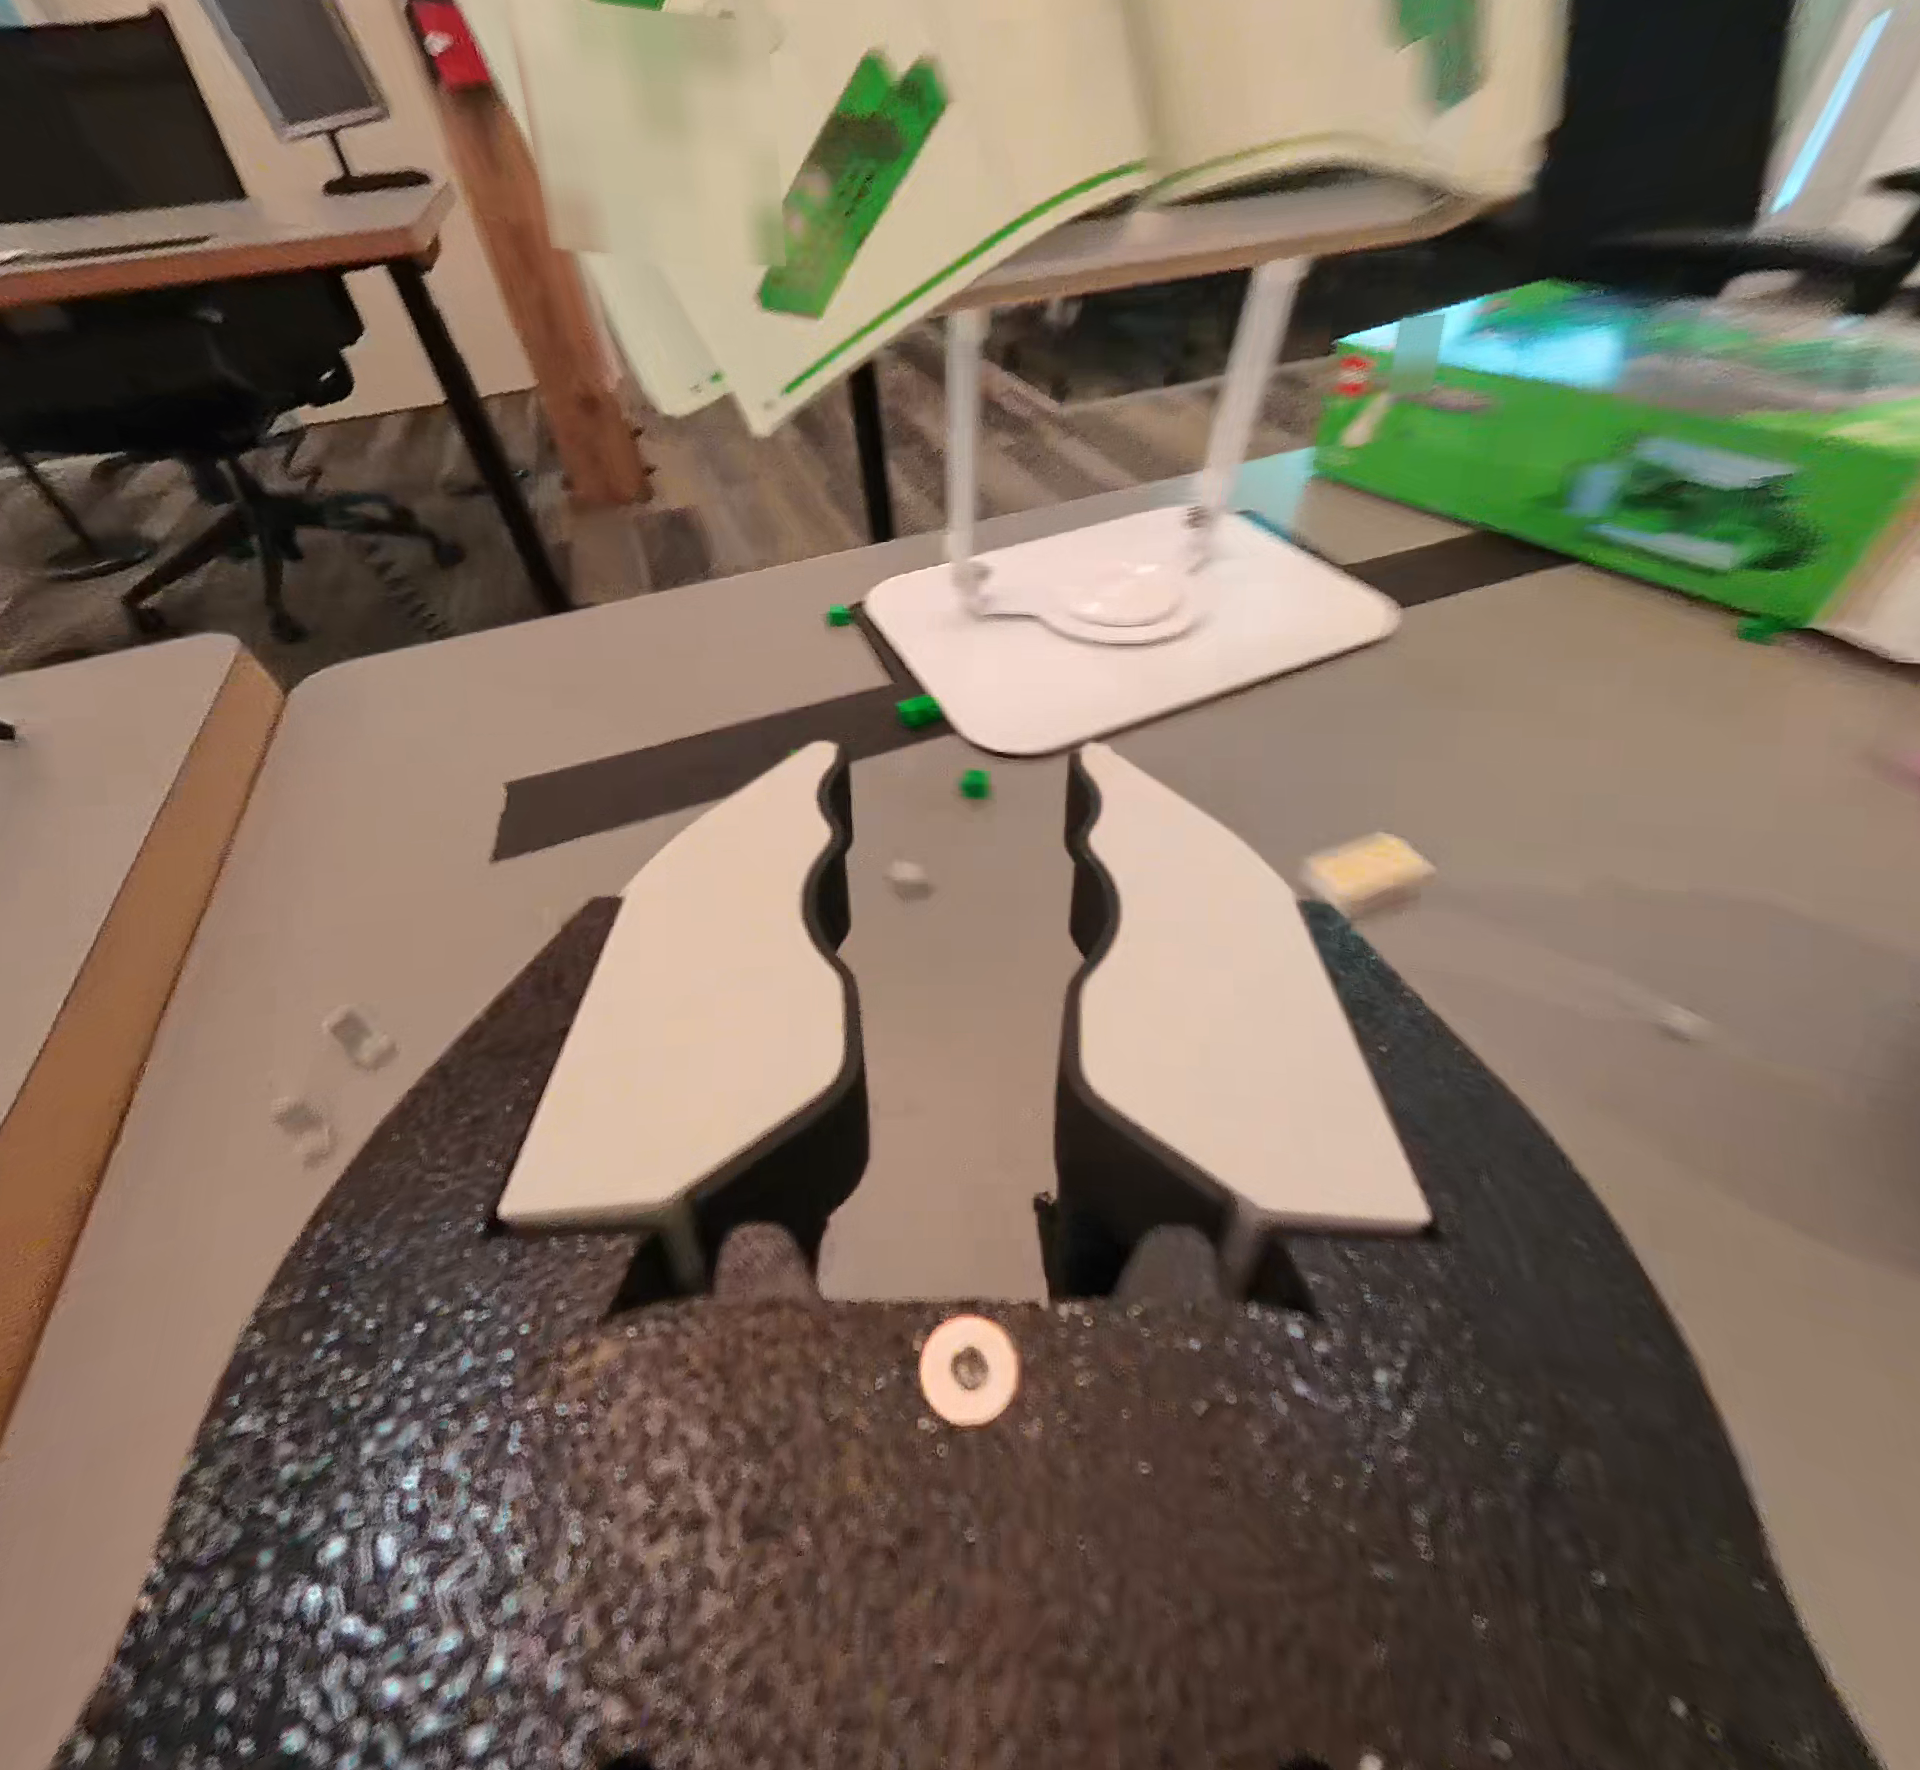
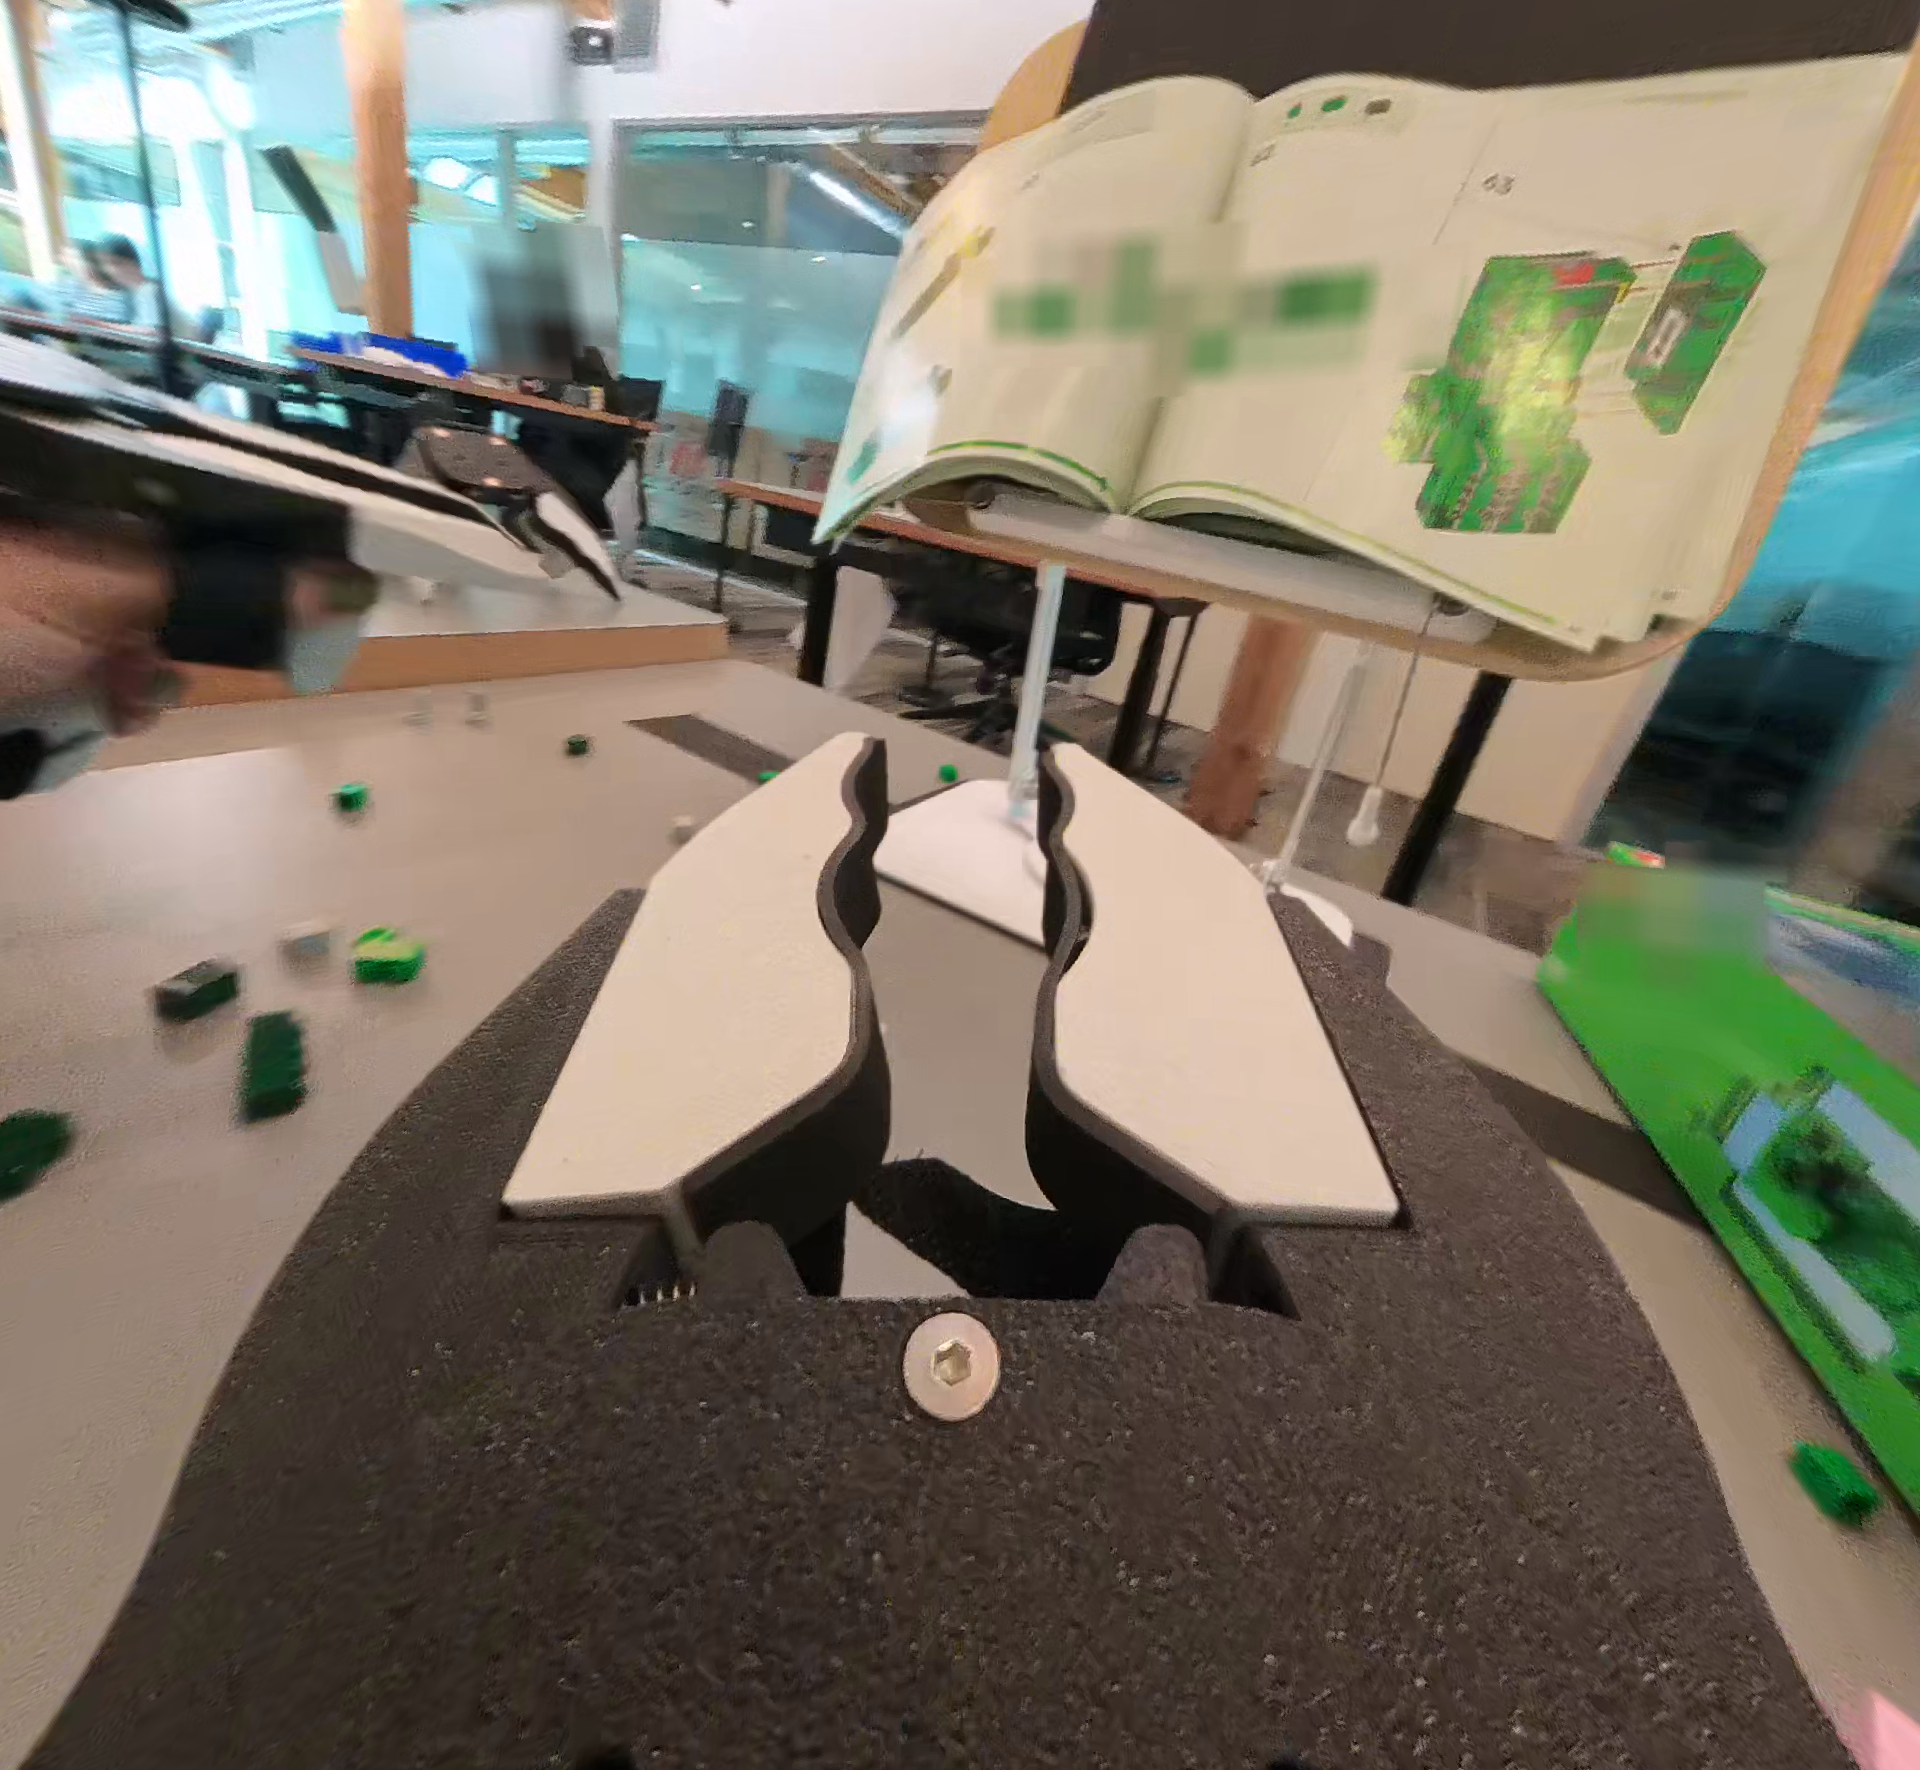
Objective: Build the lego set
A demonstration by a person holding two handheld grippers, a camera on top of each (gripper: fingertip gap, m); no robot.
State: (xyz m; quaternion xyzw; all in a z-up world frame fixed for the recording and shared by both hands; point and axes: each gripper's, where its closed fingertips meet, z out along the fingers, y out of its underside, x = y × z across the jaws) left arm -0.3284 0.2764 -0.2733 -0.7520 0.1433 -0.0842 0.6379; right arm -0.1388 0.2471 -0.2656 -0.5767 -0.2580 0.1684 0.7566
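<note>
Hovering, left gripper (image 1: 956, 764): white-faced black fingers spread apart, nothing between them, above the grey table (image 1: 1558, 889).
Right gripper (image 2: 961, 754): white-faced fingers also parted, gap empty, held over the same table.
Left gripper, seen from the right wrist view: far left, held by a person's hand (image 2: 62, 640); whether its tips are apart cannot be told there.
Instruction booklet (image 2: 1299, 349): open, cream pages with green pictures, resting on a white stand with thin clear legs (image 1: 1132, 640) straight ahead of both grippers.
Loose green lego bricks (image 2: 272, 1064): scattered on the table left of the right gripper; small ones (image 1: 972, 783) lie just before the stand's base.
Small pale pieces (image 1: 358, 1037): on the table at left.
Green lego box (image 1: 1662, 473): lying flat at the table's right side.
</note>
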